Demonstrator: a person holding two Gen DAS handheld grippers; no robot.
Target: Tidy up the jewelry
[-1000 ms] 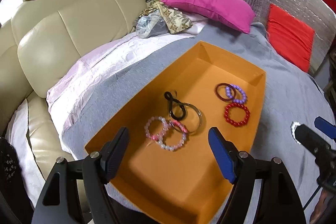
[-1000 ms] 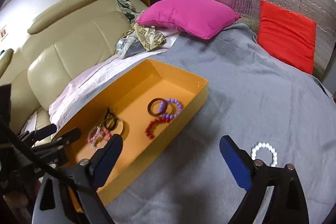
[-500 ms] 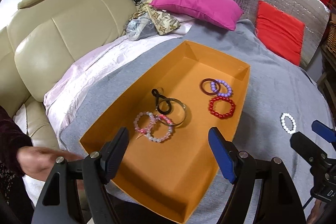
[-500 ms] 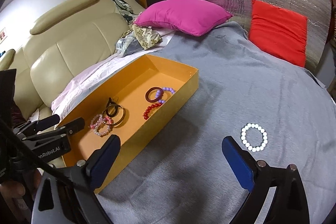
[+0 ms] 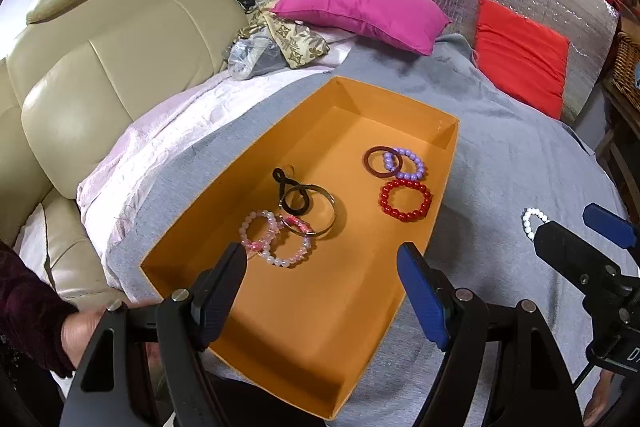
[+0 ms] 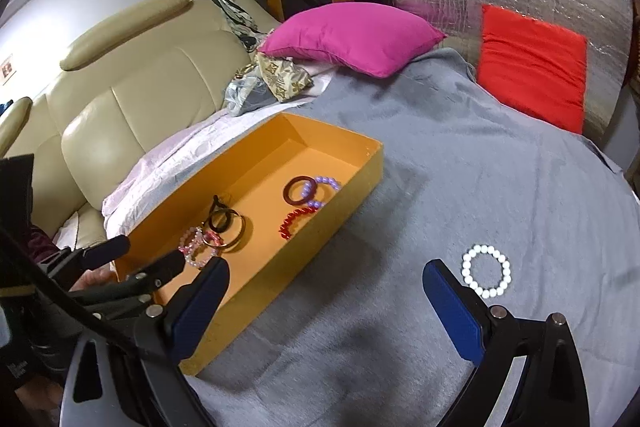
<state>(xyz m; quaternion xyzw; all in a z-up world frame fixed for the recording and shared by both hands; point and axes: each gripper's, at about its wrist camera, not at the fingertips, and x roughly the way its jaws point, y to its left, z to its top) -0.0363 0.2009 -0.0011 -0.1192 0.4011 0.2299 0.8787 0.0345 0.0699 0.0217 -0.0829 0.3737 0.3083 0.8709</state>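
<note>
Both tongs sit further back than before, left tongs (image 5: 322,291) gaping empty over the orange cardboard tray (image 5: 416,269), right tongs (image 6: 326,301) gaping empty beside the white beaded bracelet (image 6: 486,275).

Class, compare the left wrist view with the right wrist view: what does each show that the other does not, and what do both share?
Only the left wrist view shows the whole red bead bracelet. Only the right wrist view shows the full white bead bracelet on the grey blanket. Both show the orange tray, the pink cushion and both grippers with open, empty jaws: left gripper, right gripper.
</note>
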